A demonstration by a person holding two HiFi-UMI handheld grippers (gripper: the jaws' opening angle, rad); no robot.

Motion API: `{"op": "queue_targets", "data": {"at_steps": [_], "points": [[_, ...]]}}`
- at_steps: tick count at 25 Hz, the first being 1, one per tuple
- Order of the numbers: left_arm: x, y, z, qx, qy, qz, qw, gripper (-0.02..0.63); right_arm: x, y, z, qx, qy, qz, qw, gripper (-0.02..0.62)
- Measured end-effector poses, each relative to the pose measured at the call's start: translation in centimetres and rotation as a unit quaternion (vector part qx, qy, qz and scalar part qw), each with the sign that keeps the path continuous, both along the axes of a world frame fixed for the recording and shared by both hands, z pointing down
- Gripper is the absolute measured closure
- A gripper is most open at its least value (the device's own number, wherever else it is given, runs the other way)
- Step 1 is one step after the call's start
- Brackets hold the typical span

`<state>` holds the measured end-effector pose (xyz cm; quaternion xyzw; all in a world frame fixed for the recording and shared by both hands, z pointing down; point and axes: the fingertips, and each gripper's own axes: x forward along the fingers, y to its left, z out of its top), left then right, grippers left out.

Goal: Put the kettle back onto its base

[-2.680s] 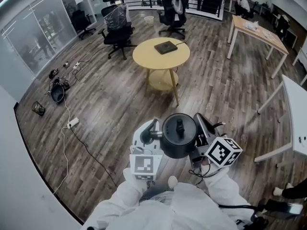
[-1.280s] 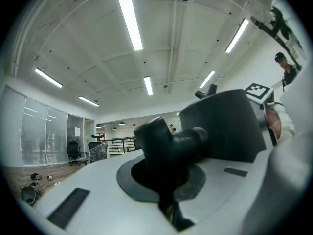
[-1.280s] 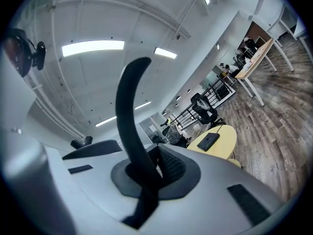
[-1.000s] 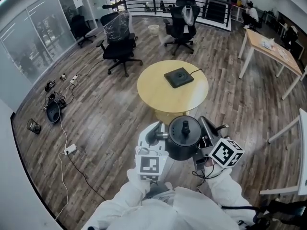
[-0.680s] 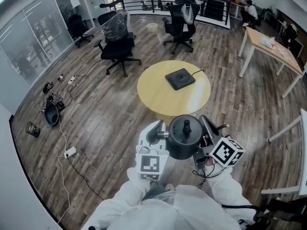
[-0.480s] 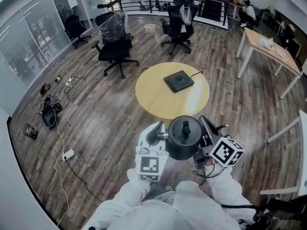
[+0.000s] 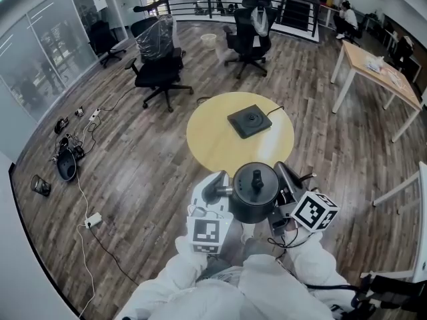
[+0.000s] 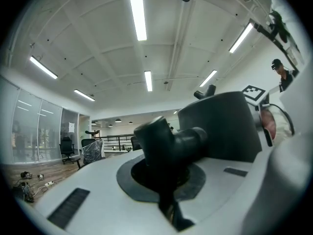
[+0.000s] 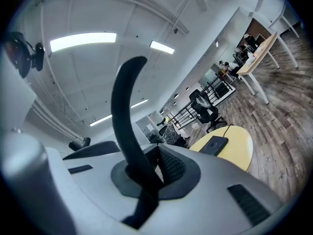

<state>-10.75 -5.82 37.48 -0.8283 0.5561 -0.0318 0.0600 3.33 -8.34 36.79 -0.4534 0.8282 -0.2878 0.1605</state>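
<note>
A black kettle (image 7: 253, 193) hangs in front of me between both grippers, its lid knob up. My left gripper (image 7: 223, 189) is shut on the kettle's spout (image 8: 168, 140), with the dark kettle body (image 8: 220, 126) just beyond. My right gripper (image 7: 280, 189) is shut on the curved black handle (image 9: 128, 126). The kettle's flat black base (image 7: 249, 121) lies on the round yellow table (image 7: 213, 135) ahead, its cord running off the far edge. The right gripper view also shows the base (image 9: 215, 144) on the table (image 9: 238, 148). The kettle is short of the table's near edge.
Two black office chairs (image 7: 157, 53) (image 7: 249, 29) stand beyond the round table. A wooden desk (image 7: 375, 69) is at the right and a white table edge (image 7: 421, 179) nearer. Cables and a power strip (image 7: 92, 219) lie on the floor at the left.
The round table and base have drawn closer and lower in the head view. The kettle keeps the same place between the two shut grippers.
</note>
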Motion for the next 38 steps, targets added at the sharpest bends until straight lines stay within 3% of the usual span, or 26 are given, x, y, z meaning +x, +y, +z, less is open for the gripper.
{"op": "queue_targets", "data": {"at_steps": [22,30,38], "points": [[3.5,-22.4,-0.1,0.000,0.002,-0.014,0.9999,0.607,3.4,-22.9,-0.3,0.003,-0.002,-0.020,1.000,0.585],[5.9,-31.1,0.1,0.008,-0.008,0.010,0.9999,0.607,5.7,-31.1,0.5,0.002,-0.004,0.001,1.000,0.584],[7.1,-36.7,-1.0,0.004,-0.012,0.025,0.9996,0.607,6.7,-36.4,0.4,-0.012,0.003,0.007,1.000,0.586]]}}
